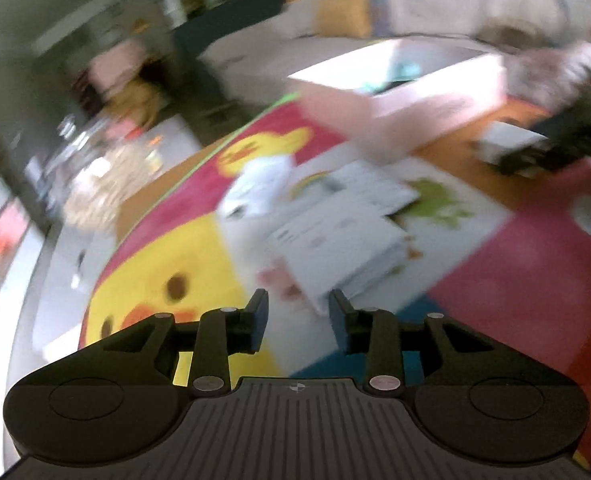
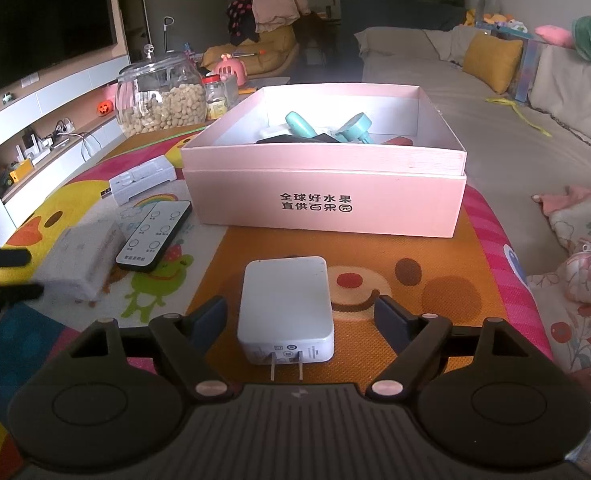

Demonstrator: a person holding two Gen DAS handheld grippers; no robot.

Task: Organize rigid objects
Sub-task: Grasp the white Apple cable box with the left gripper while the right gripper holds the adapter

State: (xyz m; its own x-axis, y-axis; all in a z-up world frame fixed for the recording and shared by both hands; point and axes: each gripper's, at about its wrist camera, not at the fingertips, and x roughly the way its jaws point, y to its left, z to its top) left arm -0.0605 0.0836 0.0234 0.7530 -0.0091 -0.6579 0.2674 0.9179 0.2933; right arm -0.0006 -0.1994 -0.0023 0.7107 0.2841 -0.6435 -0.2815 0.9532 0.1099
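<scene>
Right gripper straddling a white plug adapter on the play mat, pink box beyond

Nearest in the right wrist view, the right gripper (image 2: pixel 300 316) has its jaws spread wide, empty, one on each side of the white charger (image 2: pixel 286 308) and touching neither flank. The charger lies flat on the orange patch of the mat (image 2: pixel 435 280), long axis running near to far, its two metal prongs pointing back toward the camera. It looks stiff, light and smooth-shelled, likely a bit slippery, so the flat long sides seem the best place to pinch, clear of the prongs. Left of it lie a black remote (image 2: pixel 155 236), a blurred white block (image 2: pixel 81 258) and a white strip (image 2: pixel 143 178). Farther off stands the open pink box (image 2: pixel 327 200), already holding small items. The left gripper (image 1: pixel 298 314) is blurred, jaws moderately apart and empty, over white items.
</scene>
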